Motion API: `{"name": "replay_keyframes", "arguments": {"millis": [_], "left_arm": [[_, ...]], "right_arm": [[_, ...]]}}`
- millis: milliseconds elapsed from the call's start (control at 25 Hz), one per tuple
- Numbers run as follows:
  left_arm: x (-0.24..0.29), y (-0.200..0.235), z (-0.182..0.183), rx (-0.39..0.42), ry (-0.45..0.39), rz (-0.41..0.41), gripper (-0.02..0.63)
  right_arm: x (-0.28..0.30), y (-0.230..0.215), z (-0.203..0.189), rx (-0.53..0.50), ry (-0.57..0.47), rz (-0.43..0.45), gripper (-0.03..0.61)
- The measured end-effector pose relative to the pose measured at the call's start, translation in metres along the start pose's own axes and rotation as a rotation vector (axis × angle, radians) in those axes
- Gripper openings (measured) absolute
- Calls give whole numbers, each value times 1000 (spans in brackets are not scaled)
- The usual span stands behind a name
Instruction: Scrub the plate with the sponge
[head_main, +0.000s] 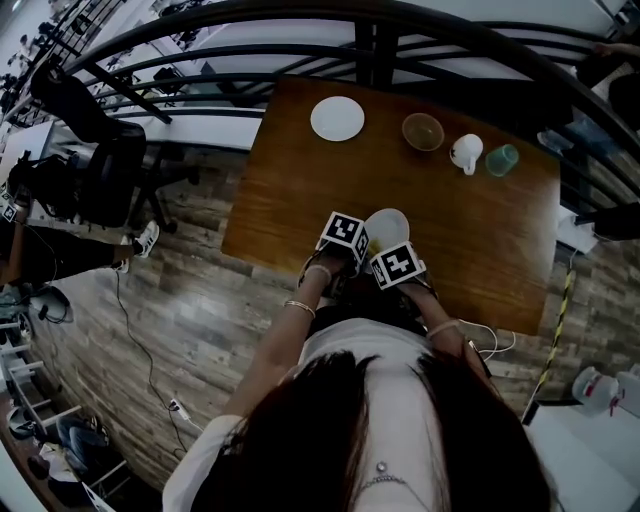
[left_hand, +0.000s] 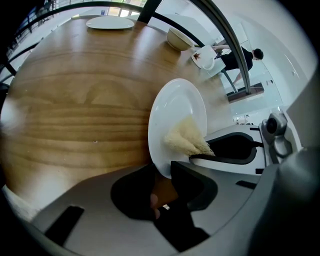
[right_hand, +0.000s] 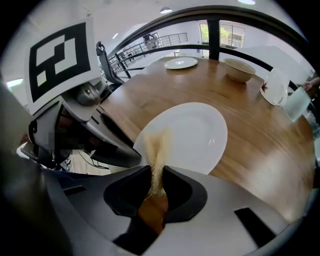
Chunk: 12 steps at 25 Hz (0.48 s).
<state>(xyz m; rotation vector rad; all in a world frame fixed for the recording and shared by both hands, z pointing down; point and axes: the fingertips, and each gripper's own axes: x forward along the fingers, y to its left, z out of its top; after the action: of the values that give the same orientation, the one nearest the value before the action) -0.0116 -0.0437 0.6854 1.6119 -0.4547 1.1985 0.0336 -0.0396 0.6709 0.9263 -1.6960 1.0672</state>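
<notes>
A white plate (left_hand: 176, 112) is held by its near rim between the jaws of my left gripper (left_hand: 165, 175), which is shut on it, above the wooden table (left_hand: 75, 100). My right gripper (right_hand: 157, 175) is shut on a pale yellow fibrous sponge (right_hand: 156, 150). The sponge (left_hand: 187, 137) lies against the plate's face (right_hand: 192, 132) near its lower edge. In the head view the plate (head_main: 390, 225) sits between the left gripper (head_main: 350, 245) and the right gripper (head_main: 392, 262), close to the table's near edge. The marker cubes hide both sets of fingertips there.
At the table's far side stand a second white plate (head_main: 337, 118), a tan bowl (head_main: 423, 131), a white mug (head_main: 466, 152) and a green cup (head_main: 502, 159). A dark railing (head_main: 300, 40) curves behind the table. An office chair (head_main: 110, 160) stands to the left.
</notes>
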Motion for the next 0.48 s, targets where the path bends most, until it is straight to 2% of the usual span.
{"name": "replay_keyframes", "arguments": {"millis": [240, 480], "left_arm": [[0, 0, -2, -11, 4, -7, 112], [0, -1, 0, -18, 5, -15, 112]], "right_arm": [[-3, -19, 5, 54, -14, 1, 91], [-18, -63, 19, 114, -57, -70, 90]]}}
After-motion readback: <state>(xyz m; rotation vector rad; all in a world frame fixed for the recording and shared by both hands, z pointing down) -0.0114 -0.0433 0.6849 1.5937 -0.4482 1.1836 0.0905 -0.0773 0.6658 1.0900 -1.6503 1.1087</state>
